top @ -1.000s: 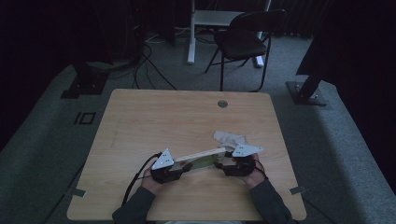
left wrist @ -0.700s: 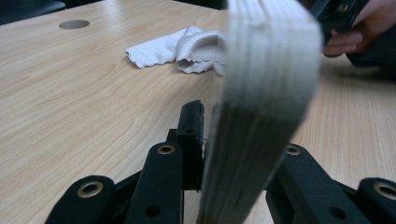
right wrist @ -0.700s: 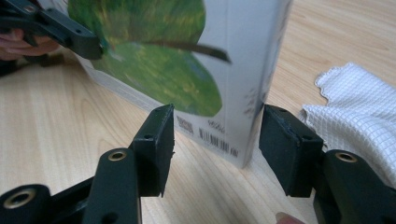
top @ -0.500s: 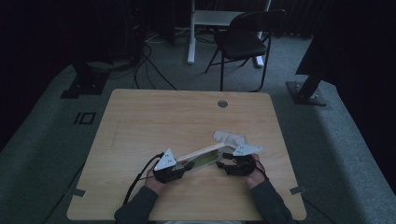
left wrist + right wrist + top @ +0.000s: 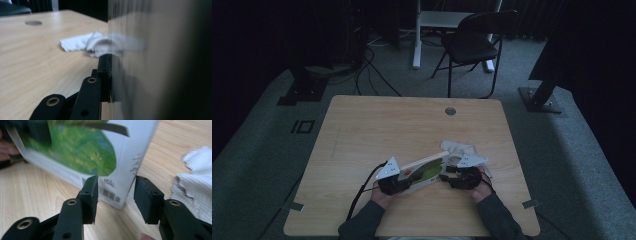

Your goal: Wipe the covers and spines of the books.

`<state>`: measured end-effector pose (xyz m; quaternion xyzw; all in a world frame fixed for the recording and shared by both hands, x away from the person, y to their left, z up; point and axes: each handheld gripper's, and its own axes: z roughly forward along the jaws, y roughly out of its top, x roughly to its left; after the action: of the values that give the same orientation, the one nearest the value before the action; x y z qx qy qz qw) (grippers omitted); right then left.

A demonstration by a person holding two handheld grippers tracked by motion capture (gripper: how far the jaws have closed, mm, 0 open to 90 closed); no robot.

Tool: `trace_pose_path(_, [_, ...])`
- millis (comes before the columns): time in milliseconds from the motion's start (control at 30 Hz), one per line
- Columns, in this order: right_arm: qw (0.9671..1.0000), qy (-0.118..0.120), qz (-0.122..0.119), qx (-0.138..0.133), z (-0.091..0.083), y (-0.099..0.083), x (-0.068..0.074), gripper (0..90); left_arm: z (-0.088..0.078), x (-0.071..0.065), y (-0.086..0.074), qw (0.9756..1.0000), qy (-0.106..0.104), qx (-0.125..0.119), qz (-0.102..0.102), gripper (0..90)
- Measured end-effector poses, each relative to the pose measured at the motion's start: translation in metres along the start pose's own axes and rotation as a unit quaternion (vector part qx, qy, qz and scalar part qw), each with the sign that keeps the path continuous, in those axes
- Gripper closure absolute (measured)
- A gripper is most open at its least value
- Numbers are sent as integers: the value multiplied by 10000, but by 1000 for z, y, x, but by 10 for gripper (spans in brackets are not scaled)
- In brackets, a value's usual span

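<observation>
My left gripper [image 5: 399,181] is clamped on one end of the box [image 5: 424,170], its side pressed against my jaw. My right gripper [image 5: 116,198] is spread apart just short of the box's other corner, not touching. White cloth [image 5: 197,187] lies just right of it on the table [image 5: 377,125].

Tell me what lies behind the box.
Behind the box a crumpled white cloth lies on the table. The box covers the cloth's near edge, so how far it extends is hidden.
</observation>
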<state>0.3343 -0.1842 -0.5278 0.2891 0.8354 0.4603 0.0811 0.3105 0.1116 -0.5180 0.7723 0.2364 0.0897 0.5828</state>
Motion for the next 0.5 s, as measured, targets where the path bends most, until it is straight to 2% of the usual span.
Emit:
trace_pose_path(100, [9998, 114, -128, 52, 1, 2, 1, 539, -4, -1, 2, 10000, 36, 59, 12, 782])
trace_pose_path(167, [9998, 102, -167, -12, -1, 5, 0, 500, -5, -1, 2, 9999, 80, 84, 15, 783])
trace_pose_path(267, [9992, -305, -226, -84, -8, 10, -4, 439, -6, 0, 3, 9999, 106, 97, 5, 783])
trace_pose_path(300, [9992, -305, -226, -84, -8, 10, -4, 439, -7, 0, 3, 9999, 138, 98, 9, 783])
trace_pose_path(333, [9982, -551, -219, -66, -10, 12, -7, 415, -8, 0, 4, 9998, 185, 111, 37, 783])
trace_pose_path(367, [9942, -1047, -257, 45, -13, 14, -13, 383, -9, -1, 4, 9996, 248, 119, 35, 783])
trace_pose_path(400, [9919, -1241, -276, 70, -14, 15, -17, 356, -9, -1, 4, 9996, 248, 119, 35, 783])
trace_pose_path(433, [9919, -1241, -276, 70, -14, 15, -17, 356, -10, 0, 5, 9995, 274, 129, 43, 783])
trace_pose_path(467, [9893, -1429, -262, 109, -14, 15, -22, 341, -11, 0, 5, 9994, 321, 138, 44, 783])
trace_pose_path(500, [9854, -1683, -166, 186, -13, 16, -31, 340, -12, 0, 5, 9993, 349, 145, 39, 783])
